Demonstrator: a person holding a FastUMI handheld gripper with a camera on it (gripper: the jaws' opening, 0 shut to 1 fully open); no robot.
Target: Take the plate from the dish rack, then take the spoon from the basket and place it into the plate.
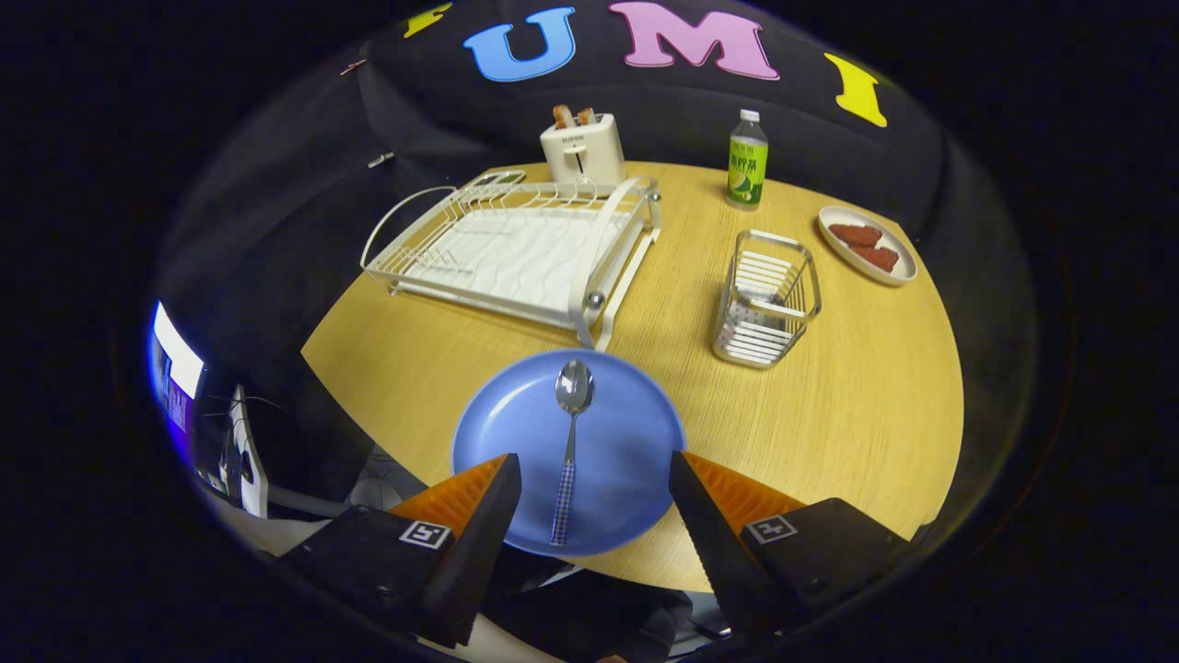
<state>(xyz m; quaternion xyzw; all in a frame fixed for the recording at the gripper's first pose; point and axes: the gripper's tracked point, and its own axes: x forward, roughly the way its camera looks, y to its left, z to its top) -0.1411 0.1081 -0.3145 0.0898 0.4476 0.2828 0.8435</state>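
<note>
Far left of the fingers, off the table edge: a lit screen (175,364) and some pale gear beside it, too blurred to identify.

Ahead-left of the gripper: white wire dish rack (516,249) on the round light-wood table (829,424), no plate in it. Just behind the rack, a cream two-slot toaster (580,147) with two browned slices sticking up.

Gripper (594,470): fingers spread wide, released, gripping nothing. Round blue plate (626,442) lies flat on the table near its front edge, between and just ahead of the fingertips; both tips overlap the plate rim in view, contact cannot be told. Metal spoon with a blue checked handle (569,442) lies on the plate, bowl pointing away from the gripper, handle toward it, centred between the fingers and touching neither.

Ahead-right: silver wire basket (766,299), upright, well apart from the plate. Beyond it, a clear bottle with green label and white cap (747,161), upright. Far right: pale oval dish (868,245) with two reddish-brown pieces on it.
</note>
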